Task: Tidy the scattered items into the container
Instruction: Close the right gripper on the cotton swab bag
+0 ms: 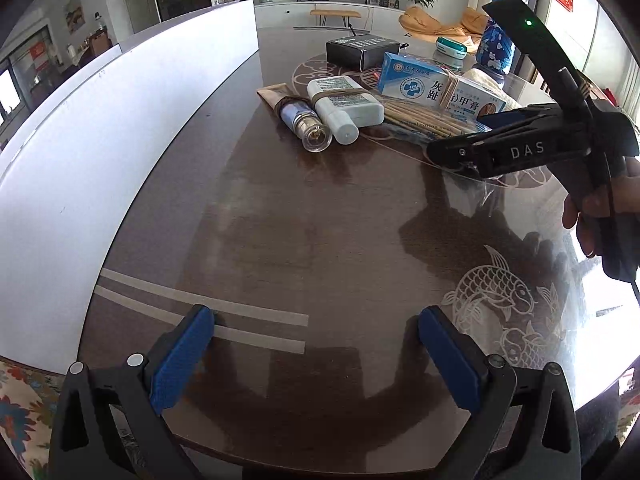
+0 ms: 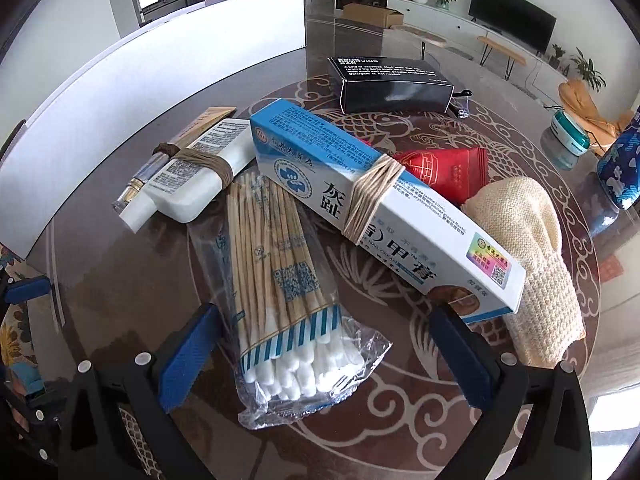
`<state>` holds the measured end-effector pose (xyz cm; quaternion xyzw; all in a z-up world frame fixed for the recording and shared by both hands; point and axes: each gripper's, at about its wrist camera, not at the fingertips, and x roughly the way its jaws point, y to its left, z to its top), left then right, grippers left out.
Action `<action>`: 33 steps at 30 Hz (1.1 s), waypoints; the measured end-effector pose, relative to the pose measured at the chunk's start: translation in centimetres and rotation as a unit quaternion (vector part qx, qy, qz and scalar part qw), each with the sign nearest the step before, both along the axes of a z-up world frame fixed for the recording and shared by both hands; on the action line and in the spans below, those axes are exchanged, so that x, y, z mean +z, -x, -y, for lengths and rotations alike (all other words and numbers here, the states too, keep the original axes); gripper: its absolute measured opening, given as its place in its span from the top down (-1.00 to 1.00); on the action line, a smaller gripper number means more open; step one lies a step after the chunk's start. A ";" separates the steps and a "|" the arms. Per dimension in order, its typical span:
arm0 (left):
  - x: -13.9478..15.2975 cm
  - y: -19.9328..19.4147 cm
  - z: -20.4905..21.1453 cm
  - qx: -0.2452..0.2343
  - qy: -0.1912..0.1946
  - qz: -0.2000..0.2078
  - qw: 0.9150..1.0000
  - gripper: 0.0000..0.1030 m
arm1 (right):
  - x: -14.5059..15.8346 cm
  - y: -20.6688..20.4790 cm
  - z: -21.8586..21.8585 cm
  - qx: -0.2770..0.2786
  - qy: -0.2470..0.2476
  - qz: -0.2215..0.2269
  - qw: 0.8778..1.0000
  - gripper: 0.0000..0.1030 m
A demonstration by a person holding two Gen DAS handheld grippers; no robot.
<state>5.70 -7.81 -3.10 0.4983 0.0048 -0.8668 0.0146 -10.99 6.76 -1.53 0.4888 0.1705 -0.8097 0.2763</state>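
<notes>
Left wrist view. We log the left gripper (image 1: 312, 356) low over the bare dark table (image 1: 280, 220), fingers spread wide and empty. Far ahead lies the pile: a white bottle (image 1: 344, 106) tied by cord to a brown tube (image 1: 276, 96), a blue-and-white ointment box (image 1: 436, 88), a black box (image 1: 362, 52). The right gripper (image 1: 452, 154) reaches in low at the pile's near edge; from here we cannot tell how its fingers stand. The white container wall (image 1: 120, 140) runs along the left.

Right wrist view. The right gripper (image 2: 320, 344) is spread, straddling a clear bag of cotton swabs (image 2: 280, 280), not yet pinching it. The ointment box (image 2: 380, 208) rests across the bag's far end; a knitted cloth (image 2: 528, 248) and red packet (image 2: 448, 172) lie beyond.

We judge the step to be seizing the swabs: pinch the bundle, not loose film, and draw it out from under the box before lifting towards the white container wall (image 2: 140, 92).
</notes>
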 end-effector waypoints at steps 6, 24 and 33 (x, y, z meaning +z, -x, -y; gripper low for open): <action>0.2 0.2 -0.1 0.001 0.000 0.001 1.000 -1.00 | 0.1 1.0 2.0 0.001 -0.018 0.023 1.000 -1.00; 0.6 0.2 -0.1 -0.001 0.000 -0.001 1.000 -1.00 | 0.9 -1.5 2.3 0.006 0.005 -0.007 1.000 -0.08; 0.8 0.2 -0.1 -0.003 0.000 -0.001 1.000 -1.00 | 0.6 -0.9 -1.3 -0.102 0.016 -0.044 0.994 -0.08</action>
